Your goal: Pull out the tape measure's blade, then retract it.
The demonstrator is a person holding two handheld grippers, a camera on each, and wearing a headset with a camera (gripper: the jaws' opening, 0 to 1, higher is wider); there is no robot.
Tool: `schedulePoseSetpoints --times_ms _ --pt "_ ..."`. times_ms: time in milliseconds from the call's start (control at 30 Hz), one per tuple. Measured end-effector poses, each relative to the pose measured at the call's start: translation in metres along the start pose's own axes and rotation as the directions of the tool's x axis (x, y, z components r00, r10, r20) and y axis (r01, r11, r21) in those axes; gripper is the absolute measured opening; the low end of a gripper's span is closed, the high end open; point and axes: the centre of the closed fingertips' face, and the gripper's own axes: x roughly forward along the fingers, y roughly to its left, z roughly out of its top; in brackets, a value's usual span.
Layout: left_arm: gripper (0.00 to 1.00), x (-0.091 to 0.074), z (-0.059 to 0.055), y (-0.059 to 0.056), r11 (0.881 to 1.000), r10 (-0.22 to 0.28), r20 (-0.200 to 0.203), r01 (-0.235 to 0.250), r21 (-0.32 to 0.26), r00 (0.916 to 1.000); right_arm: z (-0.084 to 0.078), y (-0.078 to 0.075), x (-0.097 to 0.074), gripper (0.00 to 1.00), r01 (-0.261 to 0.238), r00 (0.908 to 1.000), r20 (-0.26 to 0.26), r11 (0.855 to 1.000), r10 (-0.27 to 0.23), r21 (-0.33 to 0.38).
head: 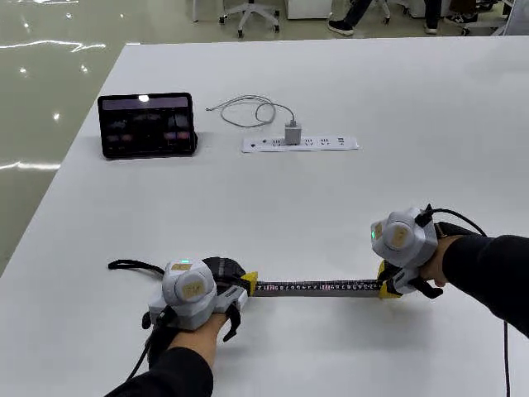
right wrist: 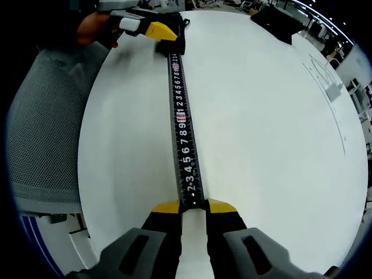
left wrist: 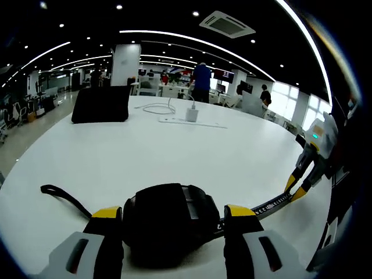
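white, smooth matte tabletop, broad and rectangular, carries all items. nearest the person, the left hand-held gripper is clamped on the tape measure, its yellow-tipped jaws pressed against either side of the rounded black casing, which rests on the tabletop. a thin black strap trails from the casing and lies loose on the surface. the blade, a flat dark strip with pale printed numerals, lies drawn out along the tabletop to the right hand-held gripper, whose jaws are closed together on its free end. well beyond, a glossy dark tablet stands propped, and near it a flat white power strip holds a boxy white charger.
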Motion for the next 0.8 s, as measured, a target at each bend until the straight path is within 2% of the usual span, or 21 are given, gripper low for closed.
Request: schedulePoseSetpoints --times_ms 100,167,233,467,700,800 --pt "0.67 0.0003 -0.0011 -0.0009 1.000 0.014 -0.015 -0.014 -0.001 0.9998 -0.0001 0.0001 -0.0004 0.10 0.001 1.0000 -0.006 1.000 -0.001 -0.002" --pt "0.63 0.0002 -0.0027 0.0036 0.999 0.036 -0.026 -0.035 0.017 0.9990 -0.0001 0.0001 -0.0002 0.10 0.002 1.0000 -0.008 1.000 -0.002 -0.004" --pt "0.63 0.0003 -0.0024 0.0023 1.000 0.025 -0.030 -0.025 0.013 0.9992 0.0000 0.0003 -0.0002 0.10 0.003 1.0000 -0.006 1.000 -0.003 0.001" --pt "0.61 0.0008 -0.0043 0.0020 0.998 0.033 -0.042 -0.030 0.056 0.9986 -0.0003 -0.0007 0.0004 0.10 0.006 1.0000 -0.004 1.000 -0.006 0.006" --pt "0.61 0.0006 -0.0051 0.0029 0.999 0.032 -0.052 -0.030 0.045 0.9982 -0.0005 -0.0005 0.0019 0.10 0.010 0.9999 -0.011 1.000 -0.010 0.012" --pt "0.61 0.0011 -0.0050 0.0035 0.999 0.029 -0.056 -0.027 0.041 0.9980 0.0000 -0.0007 0.0022 0.10 0.013 0.9999 0.001 0.999 -0.013 0.031"
